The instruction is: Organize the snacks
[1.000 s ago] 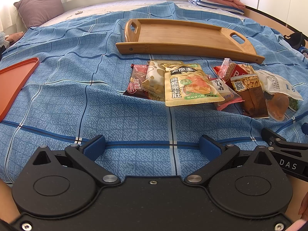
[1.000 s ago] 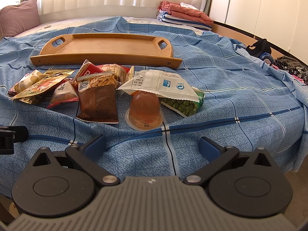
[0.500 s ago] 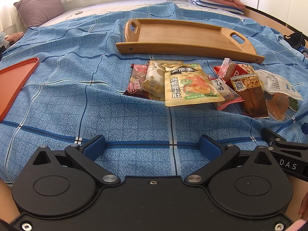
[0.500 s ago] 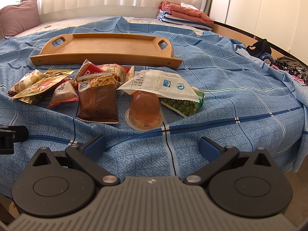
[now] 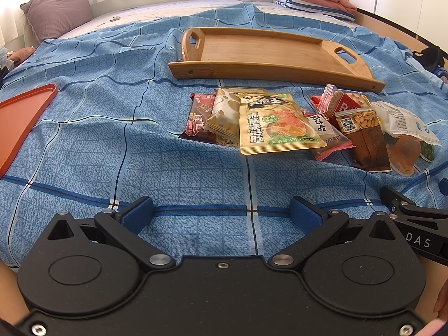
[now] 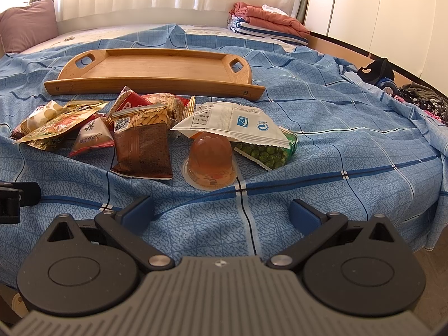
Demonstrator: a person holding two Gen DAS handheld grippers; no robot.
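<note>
Nothing had moved since the earlier frames: both grippers and every packet sat where they were.

The snacks (image 5: pixel 294 123) lay in a loose overlapping heap at the middle right of the left view, on the blue sheet (image 5: pixel 140 151). A yellow pouch (image 5: pixel 275 124) topped the left end, and a brown peanut pack (image 5: pixel 365 137) leaned among the red ones. In the right view a jelly cup (image 6: pixel 210 162) stood lid-down at the frame's centre, its top tucked under a white packet (image 6: pixel 238 124) that also covered a bag of green peas (image 6: pixel 268 154).

Just above the heap in both views lay the wooden tray (image 5: pixel 196 70), bare inside, which looked like the place meant for the snacks. An orange tray (image 5: pixel 16 123) showed at the left edge of the left view, well apart from them.

The left gripper (image 5: pixel 222 214) was spread wide and held nothing, low in the frame short of the heap. The right gripper (image 6: pixel 222 212) was equally wide and empty, lined up roughly with the jelly cup, so that probably was its first pick. No sorting had begun.
</note>
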